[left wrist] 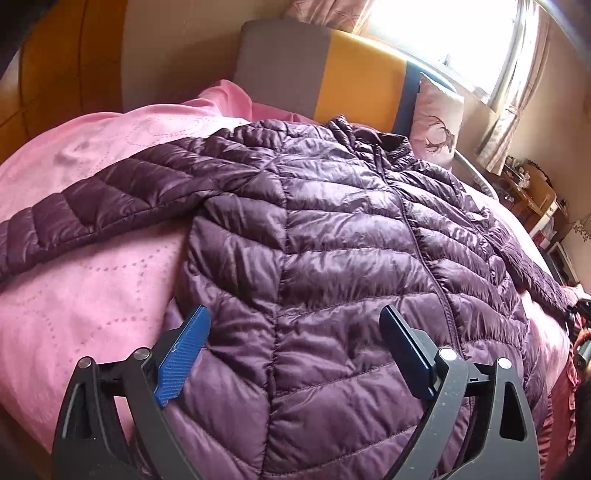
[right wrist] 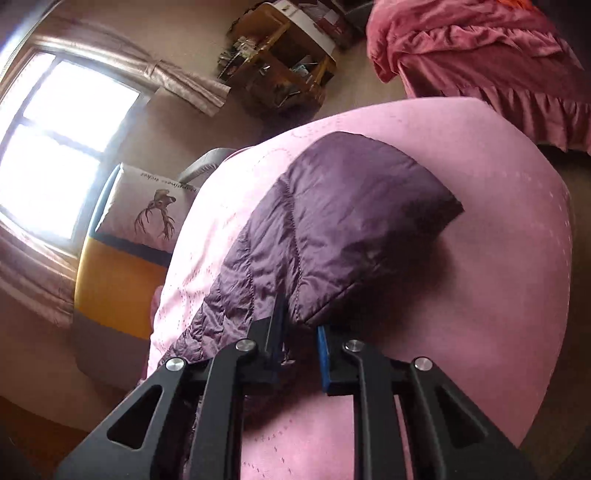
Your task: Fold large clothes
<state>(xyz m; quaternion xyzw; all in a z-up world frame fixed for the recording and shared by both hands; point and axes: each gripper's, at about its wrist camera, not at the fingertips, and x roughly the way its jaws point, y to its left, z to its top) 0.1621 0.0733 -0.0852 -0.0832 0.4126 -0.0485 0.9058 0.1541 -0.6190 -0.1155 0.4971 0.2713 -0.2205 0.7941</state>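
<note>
A dark purple quilted puffer jacket [left wrist: 332, 229] lies front up and zipped on a pink bedspread [left wrist: 92, 295]. Its one sleeve [left wrist: 92, 206] stretches out to the left. My left gripper [left wrist: 295, 325] is open, its blue fingers wide apart above the jacket's lower hem area. In the right wrist view the other sleeve [right wrist: 351, 221] lies across the bedspread [right wrist: 461, 295]. My right gripper [right wrist: 301, 317] is shut on the sleeve's edge, the fabric pinched between the blue pads.
A grey, yellow and blue headboard [left wrist: 332, 77] and a deer-print pillow [left wrist: 436, 122] stand at the bed's head. A window [left wrist: 443, 33] with curtains is behind. A cluttered wooden shelf [right wrist: 280, 55] and a dark pink ruffled cover [right wrist: 498, 66] lie beyond the bed.
</note>
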